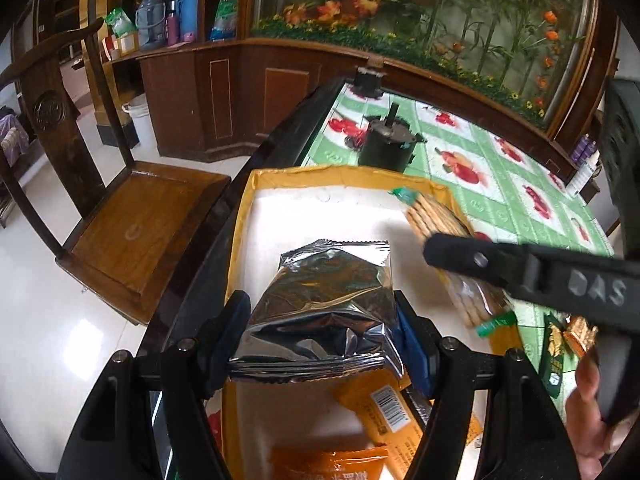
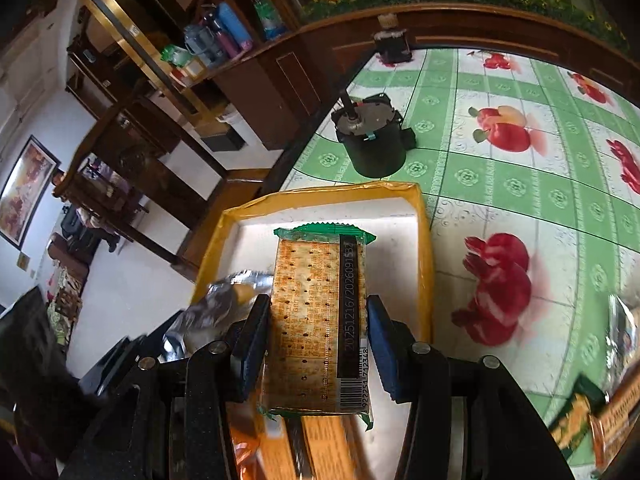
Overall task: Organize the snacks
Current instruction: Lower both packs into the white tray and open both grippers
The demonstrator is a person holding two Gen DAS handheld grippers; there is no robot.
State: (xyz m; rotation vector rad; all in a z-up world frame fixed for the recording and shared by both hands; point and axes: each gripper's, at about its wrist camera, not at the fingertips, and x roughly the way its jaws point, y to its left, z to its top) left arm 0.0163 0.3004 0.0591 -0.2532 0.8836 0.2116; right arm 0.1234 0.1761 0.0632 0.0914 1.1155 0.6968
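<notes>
**Both packs over the tray, drop-off next**

Step in hand: placing. L hand-held gripper [image 1: 320, 336] is clamped on a silver foil pouch [image 1: 324, 304]; R hand-held gripper [image 2: 318, 344] pinches a clear cracker pack [image 2: 320, 320] by its 2 long sides. Both hang over the yellow-rimmed tray [image 2: 424, 248] at the table [image 2: 520, 200] edge. Tray holds orange packets [image 1: 384, 412] at the near end; far end looks bare. Next, probably: lower each pack flat into free space, then open up w/o snagging the neighbour. More snacks [image 2: 580, 420] wait on the table to the R.

Left hand-held gripper [image 1: 320, 332] and right hand-held gripper [image 2: 318, 344] both clamped, loaded.
</notes>
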